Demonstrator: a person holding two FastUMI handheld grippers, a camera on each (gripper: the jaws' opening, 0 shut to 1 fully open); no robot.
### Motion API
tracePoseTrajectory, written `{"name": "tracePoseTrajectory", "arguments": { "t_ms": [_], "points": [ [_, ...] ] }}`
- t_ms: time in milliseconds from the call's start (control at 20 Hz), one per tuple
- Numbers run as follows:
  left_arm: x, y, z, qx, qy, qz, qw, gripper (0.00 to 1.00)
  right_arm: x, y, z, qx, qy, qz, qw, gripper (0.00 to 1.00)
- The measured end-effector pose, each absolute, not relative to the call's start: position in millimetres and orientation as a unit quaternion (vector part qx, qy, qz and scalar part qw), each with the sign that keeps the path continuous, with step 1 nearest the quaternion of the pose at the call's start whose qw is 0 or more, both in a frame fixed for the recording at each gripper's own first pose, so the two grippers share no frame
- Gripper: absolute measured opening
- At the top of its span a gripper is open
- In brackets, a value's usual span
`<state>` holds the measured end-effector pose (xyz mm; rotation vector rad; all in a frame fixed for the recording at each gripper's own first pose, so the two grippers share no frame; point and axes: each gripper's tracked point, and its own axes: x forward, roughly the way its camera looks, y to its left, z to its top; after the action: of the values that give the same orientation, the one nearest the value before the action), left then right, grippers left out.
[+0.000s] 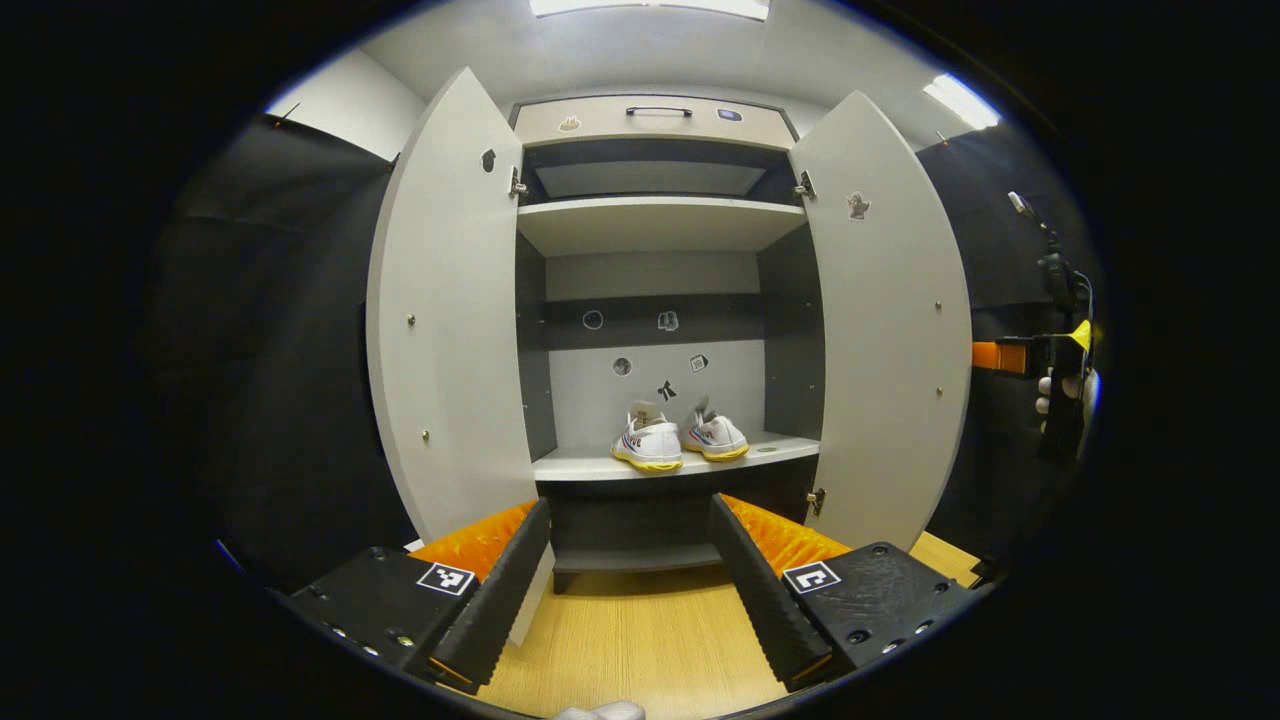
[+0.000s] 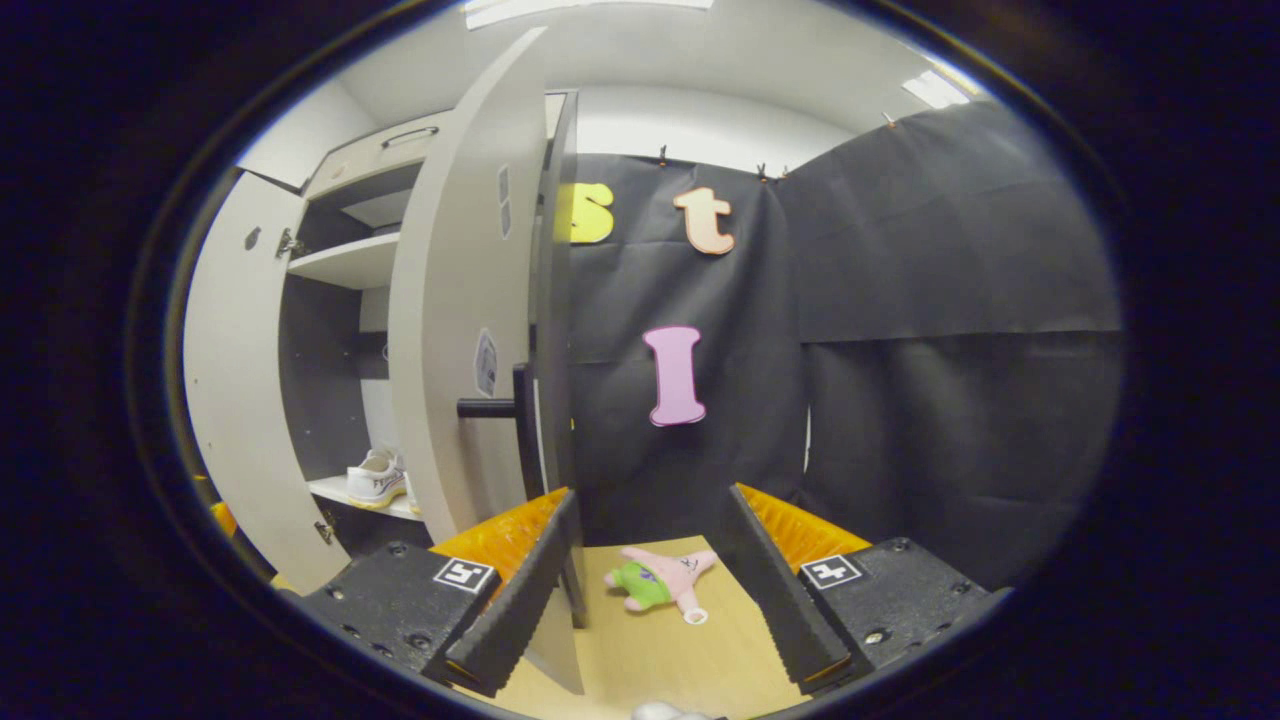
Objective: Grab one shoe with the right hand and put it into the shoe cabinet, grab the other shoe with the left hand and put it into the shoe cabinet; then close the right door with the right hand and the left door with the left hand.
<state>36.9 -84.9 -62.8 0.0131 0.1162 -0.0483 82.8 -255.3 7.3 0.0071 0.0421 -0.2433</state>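
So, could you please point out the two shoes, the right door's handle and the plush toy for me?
Left shoe (image 1: 650,445): left gripper view, on its toe.
Right shoe (image 1: 718,438): left gripper view, on its upper.
Door handle (image 2: 522,425): right gripper view, on its upright bar.
Plush toy (image 2: 662,580): right gripper view, on its body.

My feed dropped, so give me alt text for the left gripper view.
Two white shoes sit side by side on the lower shelf of the shoe cabinet, both doors swung wide. The left gripper is open and empty before it, above the wooden floor.
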Motion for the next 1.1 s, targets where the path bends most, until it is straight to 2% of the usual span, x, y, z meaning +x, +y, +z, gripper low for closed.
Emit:
{"name": "tracePoseTrajectory", "arguments": {
  "t_ms": [50, 150, 200, 250, 300, 350, 550, 950, 1000, 1050, 1100],
  "points": [
    [38, -86, -63, 0.006, 0.059, -0.025, 0.998, 0.96, 84, -254, 6, 0.001, 0.025, -0.120, 0.992, 0.96],
    [40, -90, -63, 0.005, 0.061, -0.028, 0.998, 0.96, 85, -247, 5, 0.005, 0.027, -0.117, 0.993, 0.89],
    [42, -89, -63, 0.004, 0.061, -0.027, 0.998, 0.96, 84, -245, 8, 0.004, 0.025, -0.120, 0.992, 0.93],
    [42, -87, -64, 0.004, 0.062, -0.027, 0.998, 0.96, 83, -242, 6, 0.003, 0.027, -0.121, 0.992, 0.86],
    [43, -86, -63, 0.003, 0.062, -0.025, 0.998, 0.96, 82, -237, 8, 0.007, 0.024, -0.119, 0.993, 0.87],
    [42, -85, -63, 0.003, 0.062, -0.025, 0.998, 0.96, 82, -231, 6, 0.009, 0.026, -0.115, 0.993, 0.93],
    [39, -74, -62, 0.006, 0.061, -0.018, 0.998, 0.96, 84, -202, 6, 0.005, 0.029, -0.090, 0.995, 0.93],
    [27, -36, -64, 0.009, 0.063, 0.010, 0.998, 0.96, 100, -115, 0, 0.005, 0.045, 0.002, 0.999, 0.93],
    [26, -31, -67, 0.011, 0.065, 0.013, 0.998, 0.96, 100, -103, -4, 0.006, 0.052, 0.019, 0.998, 0.87],
    [24, -26, -68, 0.009, 0.069, 0.015, 0.997, 0.96, 98, -93, -9, 0.006, 0.061, 0.034, 0.998, 0.95],
    [21, -21, -69, 0.007, 0.070, 0.018, 0.997, 0.96, 95, -86, -12, 0.004, 0.067, 0.039, 0.997, 0.91]
  ]
}}
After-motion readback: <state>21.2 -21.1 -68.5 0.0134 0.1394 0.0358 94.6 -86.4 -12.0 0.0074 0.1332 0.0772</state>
